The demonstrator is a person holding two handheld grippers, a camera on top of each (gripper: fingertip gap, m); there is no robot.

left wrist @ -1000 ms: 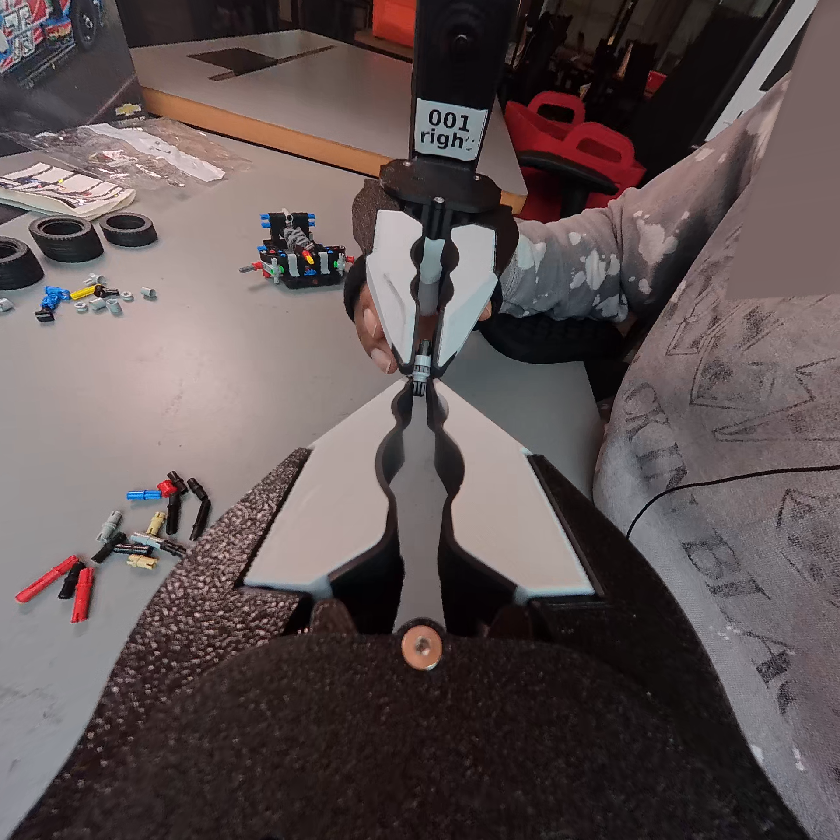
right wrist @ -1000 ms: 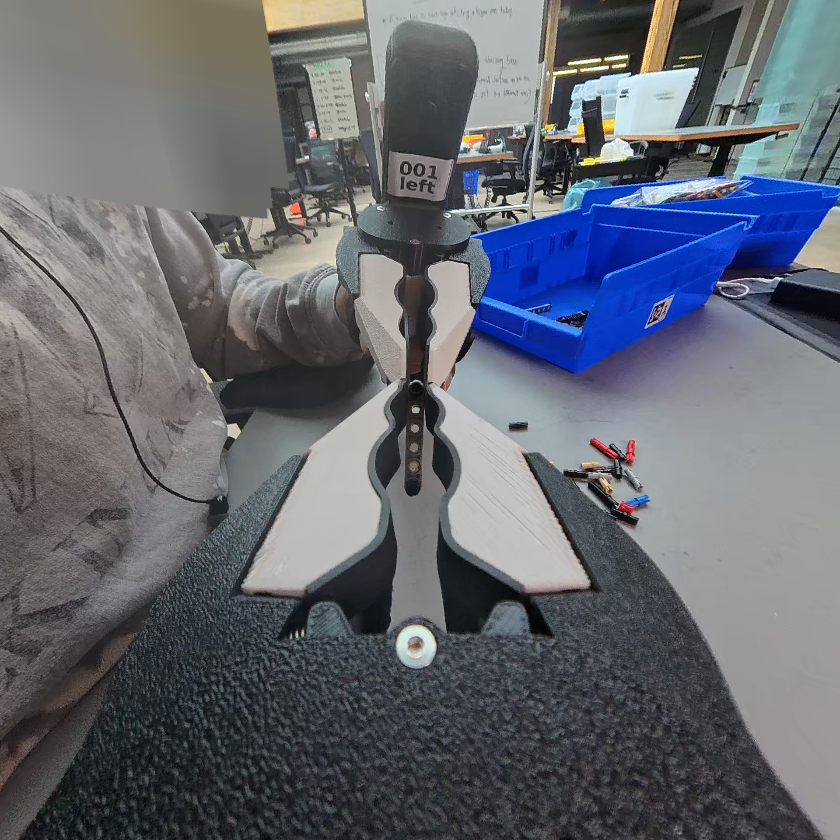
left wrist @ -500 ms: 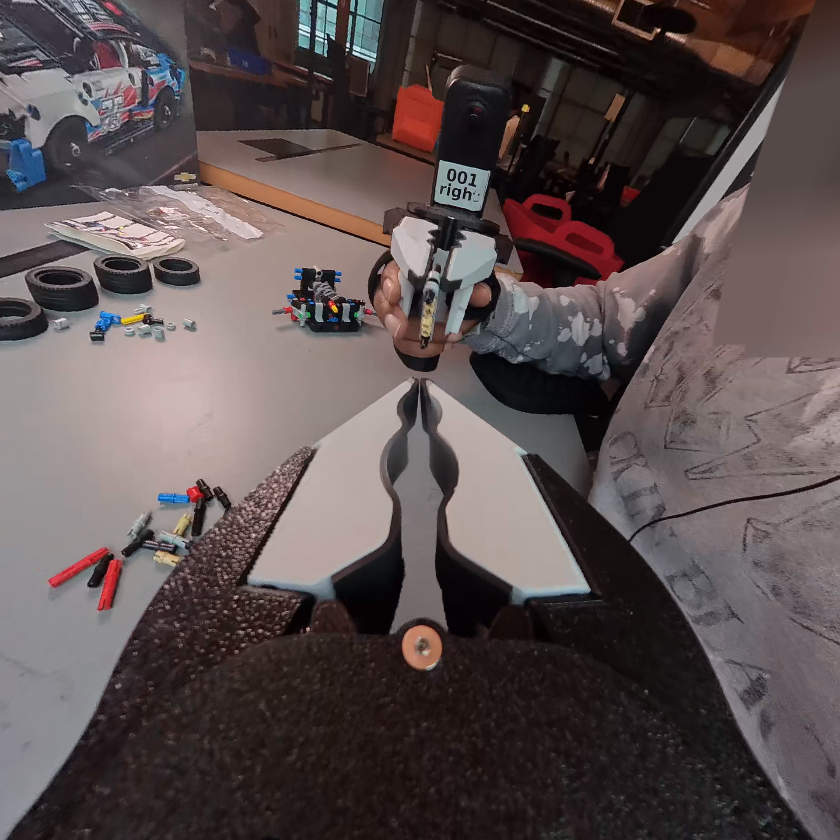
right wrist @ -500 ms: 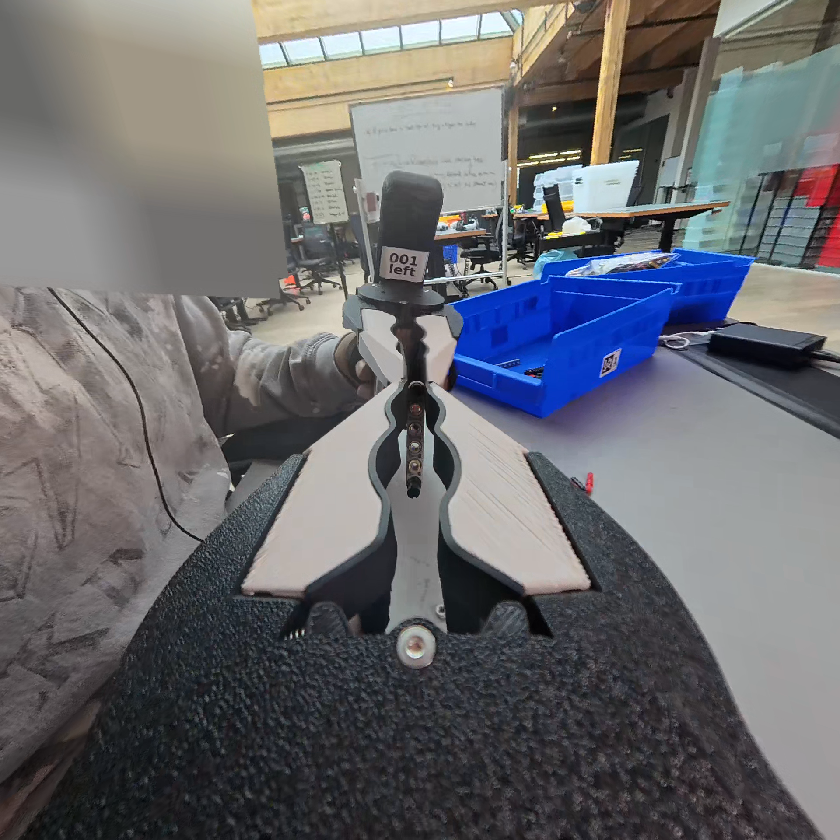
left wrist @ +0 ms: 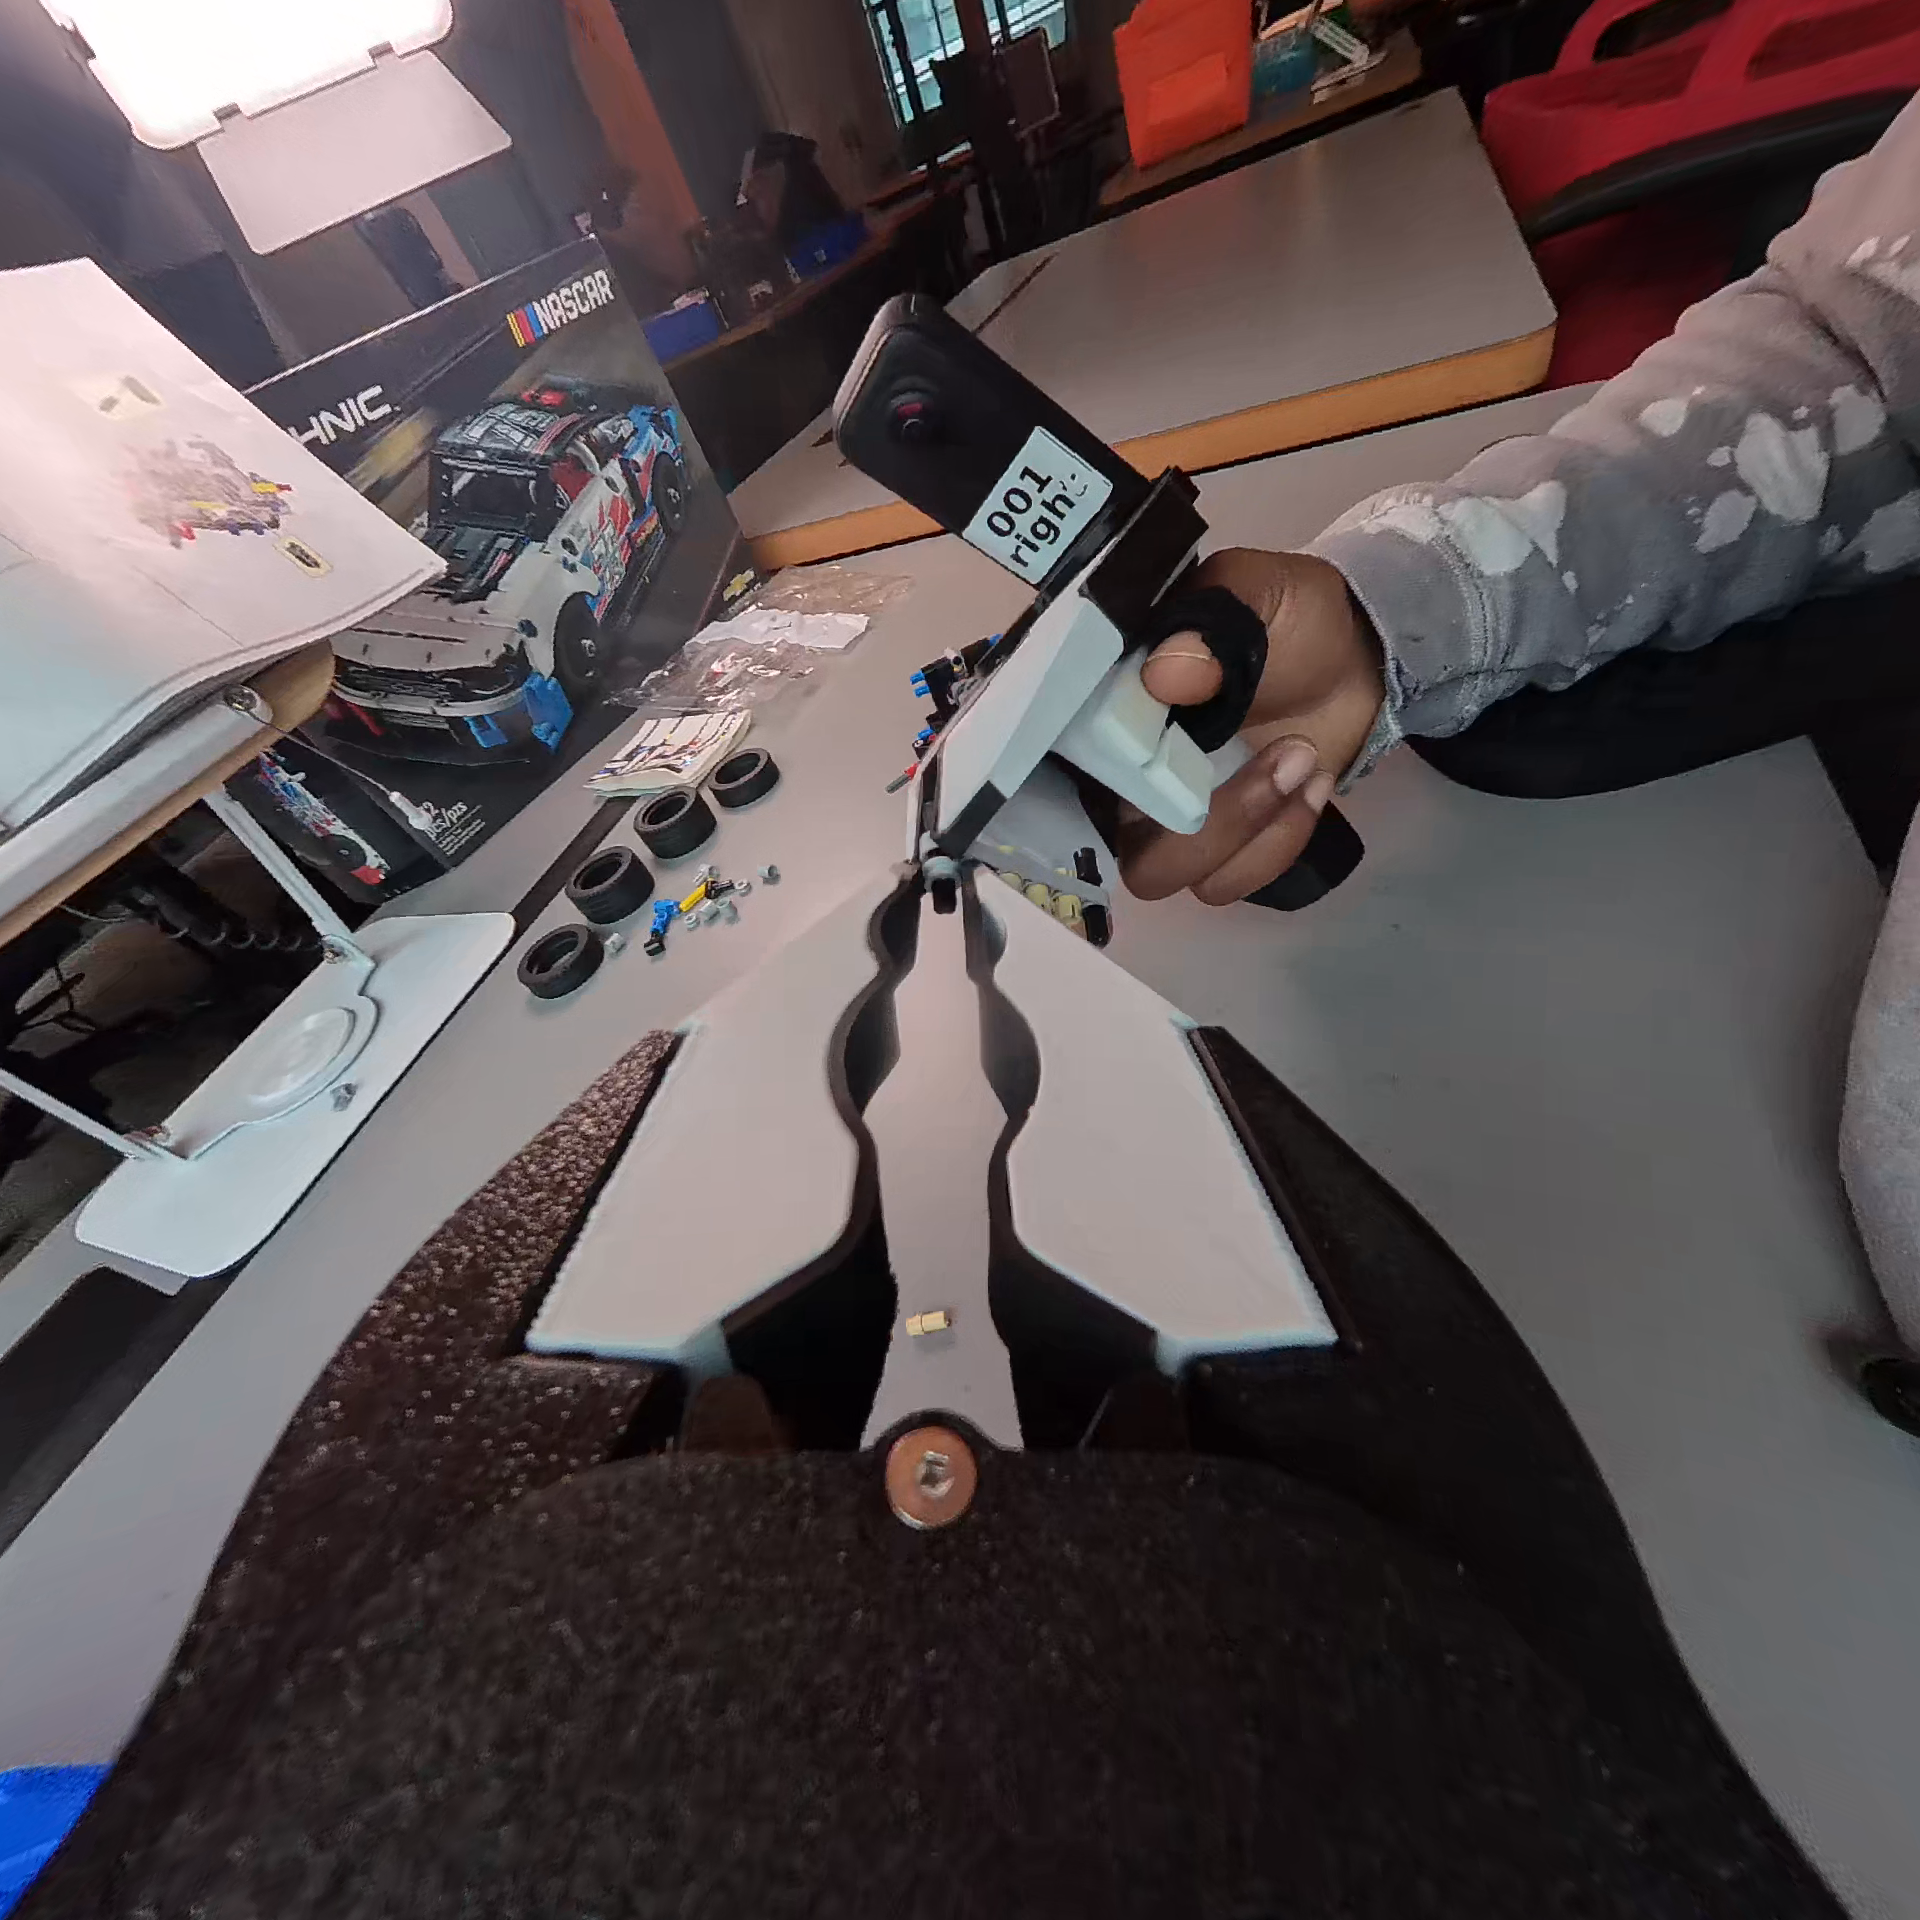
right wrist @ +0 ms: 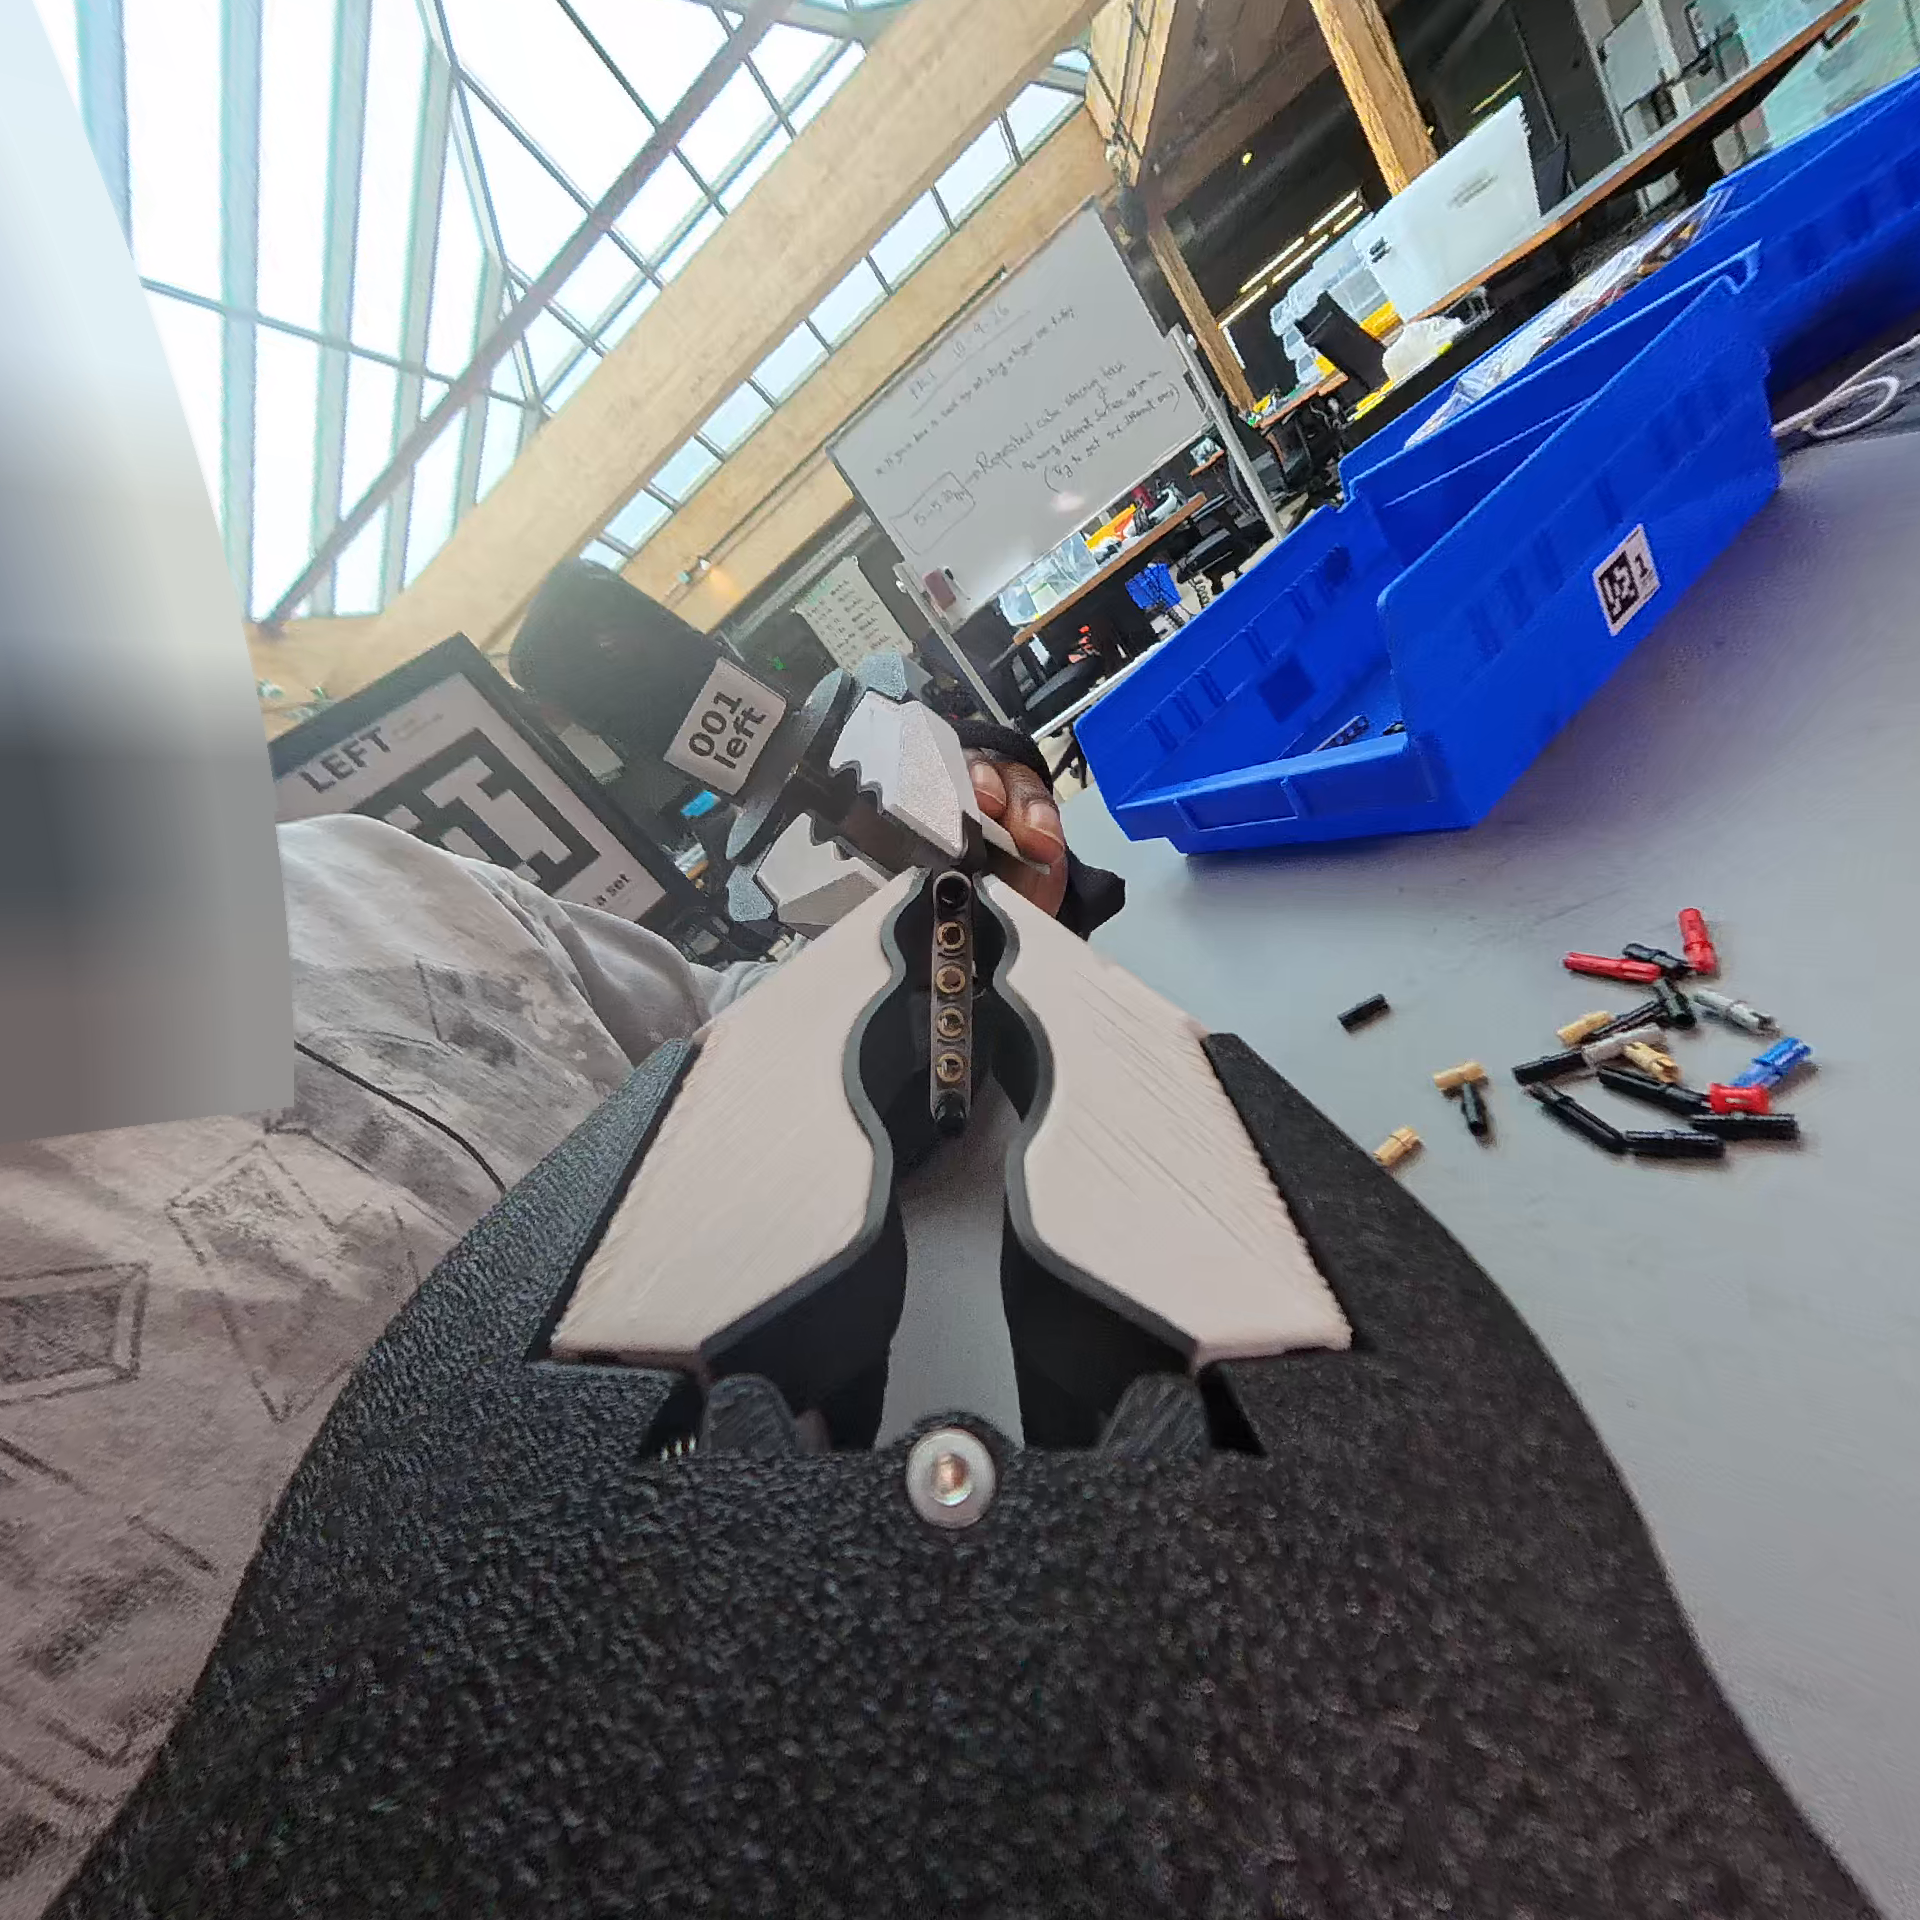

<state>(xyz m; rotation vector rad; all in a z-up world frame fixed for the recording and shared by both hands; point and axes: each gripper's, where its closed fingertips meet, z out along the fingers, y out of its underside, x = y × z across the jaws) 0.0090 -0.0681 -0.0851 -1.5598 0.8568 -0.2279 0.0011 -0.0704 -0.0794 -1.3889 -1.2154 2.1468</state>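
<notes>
My right gripper point(right wrist: 951, 883) is shut on a black beam point(right wrist: 951, 997) with several holes filled by tan pins, and holds it above the grey table point(right wrist: 1558, 1351). The beam runs back between the fingers. In the left wrist view the right gripper point(left wrist: 928, 847) comes in tilted from the upper right, and the beam point(left wrist: 1044, 883) sticks out beside its tips. My left gripper point(left wrist: 940, 883) meets it tip to tip. Its jaws are nearly closed on a small grey-and-black pin point(left wrist: 942, 891) at the beam's end. The left gripper also shows in the right wrist view point(right wrist: 961, 847).
Loose red, black, tan and blue pins point(right wrist: 1662, 1049) lie to the right, with blue bins point(right wrist: 1507, 644) behind. Several black tyres point(left wrist: 644, 862), a small model point(left wrist: 940, 675), a car-picture box point(left wrist: 520, 582) and a white stand point(left wrist: 291, 1060) are on the left. One tan pin point(left wrist: 928, 1323) lies below. My two grippers' fingertips are within a few centimetres of each other.
Half a second ago the grippers were apart and my left gripper was shut and empty. Now both have tilted and met again, and the left jaws sit around the pin at the beam's end.
</notes>
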